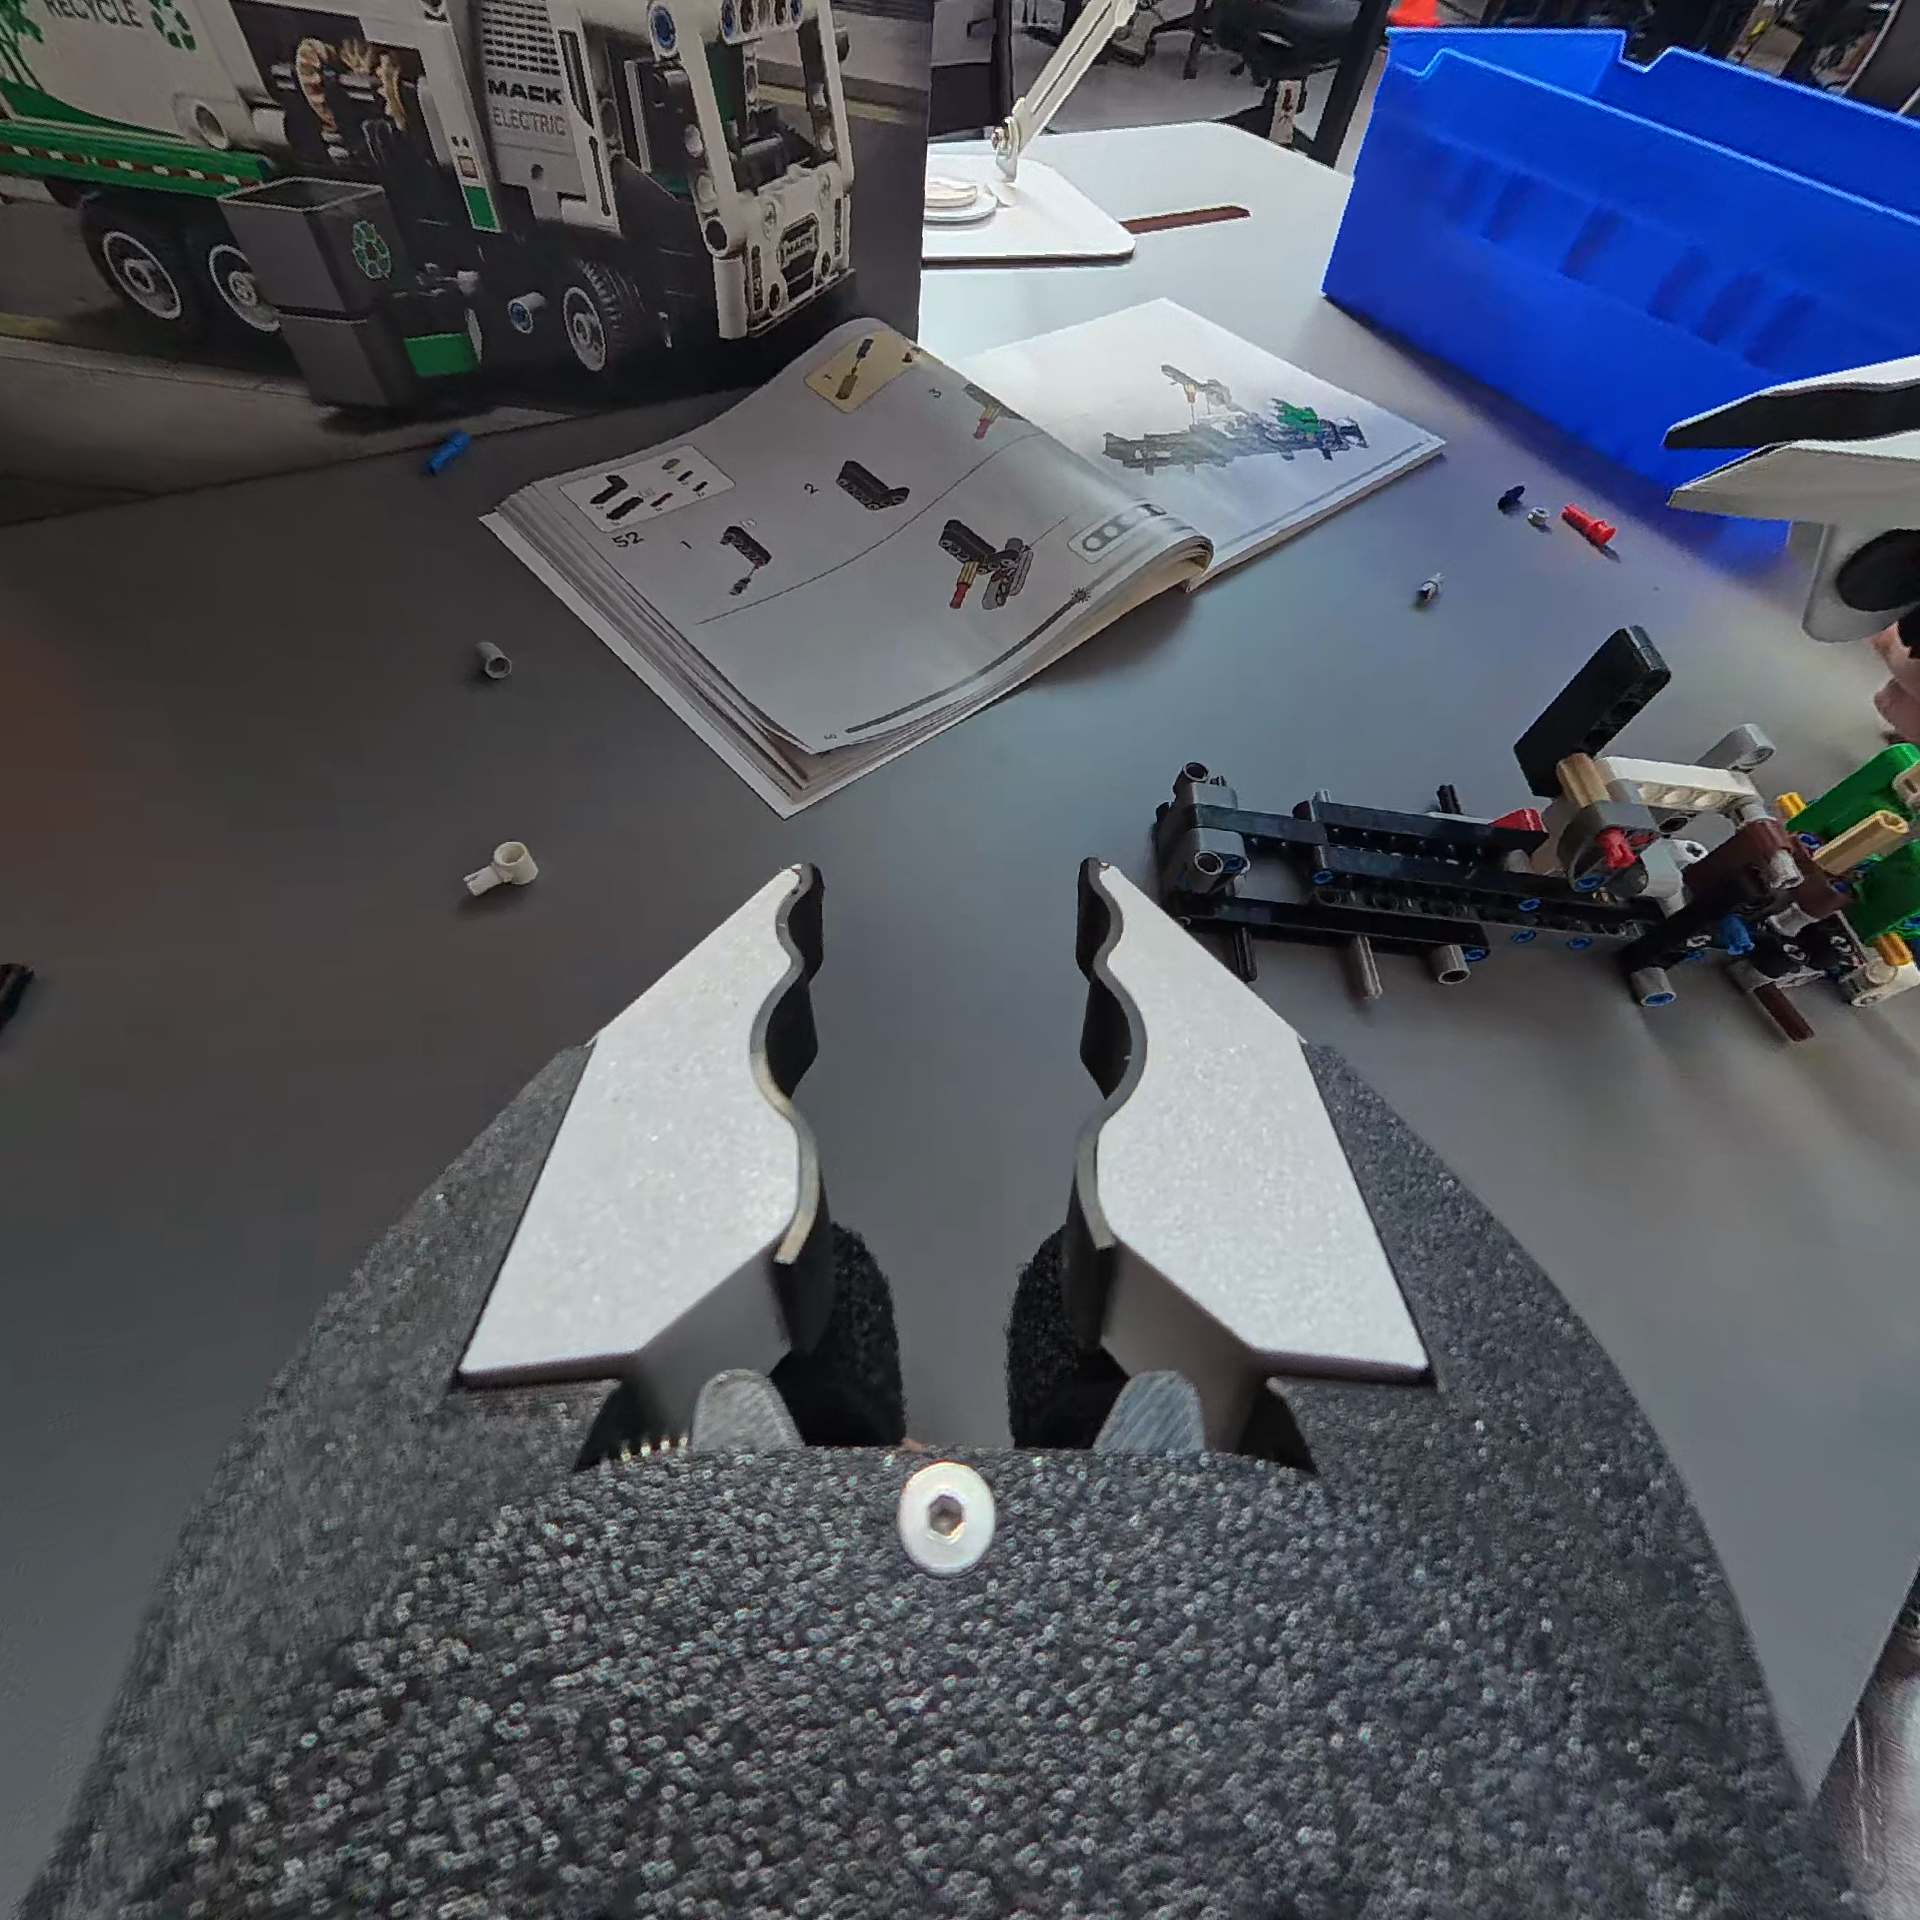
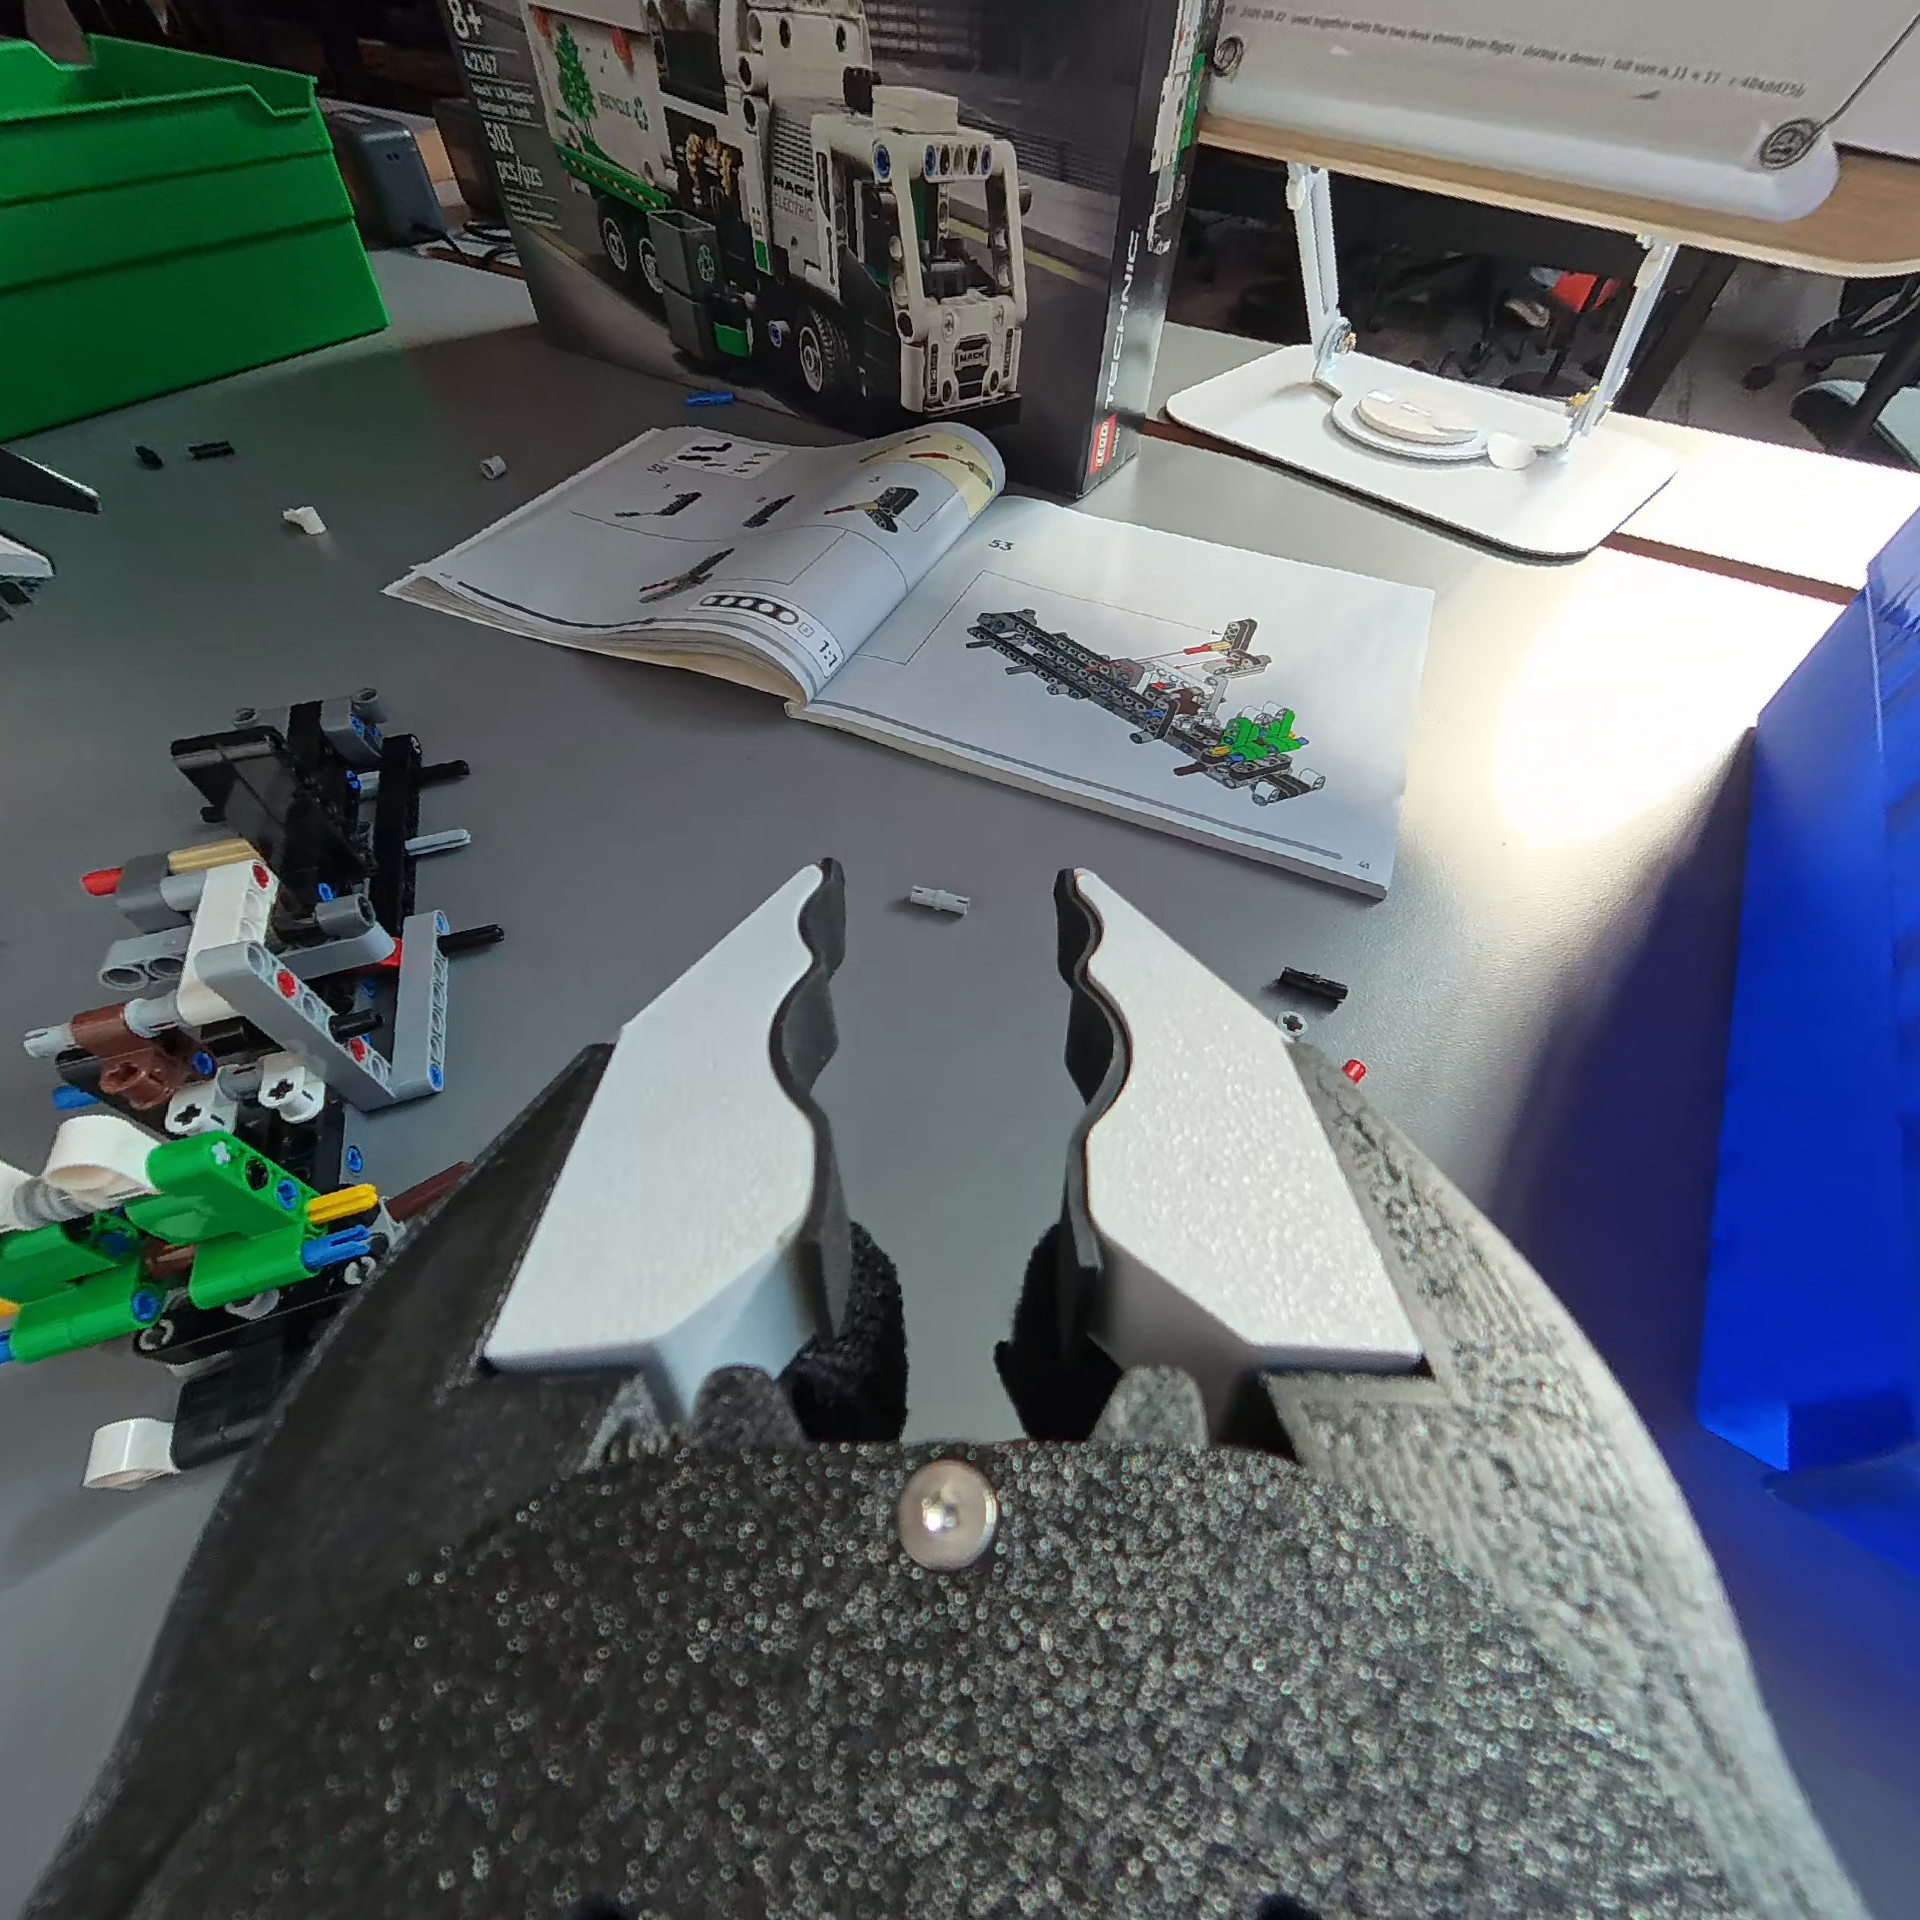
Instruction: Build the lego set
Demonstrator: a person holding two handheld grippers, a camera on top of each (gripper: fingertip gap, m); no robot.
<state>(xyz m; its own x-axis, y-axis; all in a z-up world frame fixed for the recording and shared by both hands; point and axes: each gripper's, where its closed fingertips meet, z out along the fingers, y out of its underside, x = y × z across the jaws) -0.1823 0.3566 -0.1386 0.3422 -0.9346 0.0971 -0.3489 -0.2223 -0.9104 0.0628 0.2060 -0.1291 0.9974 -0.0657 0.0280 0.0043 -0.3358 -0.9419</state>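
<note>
A small light grey pin (image 2: 940, 901) lies on the grey table (image 2: 675, 790), just ahead of the right gripper (image 2: 948, 883), whose jaws stand apart and bare. The left gripper (image 1: 948, 883), jaws also apart and bare, hangs beside a half-built brick model (image 1: 1455, 883), near an open booklet (image 1: 883, 551).

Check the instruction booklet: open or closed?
Open. The booklet lies flat on the grey table, two pages spread either side of the spine, left pages bowed up.

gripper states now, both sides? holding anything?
Left gripper: open, holding nothing, bare table between its fingers.
Right gripper: open, holding nothing; a small grey pin lies untouched between its fingertips.
</note>
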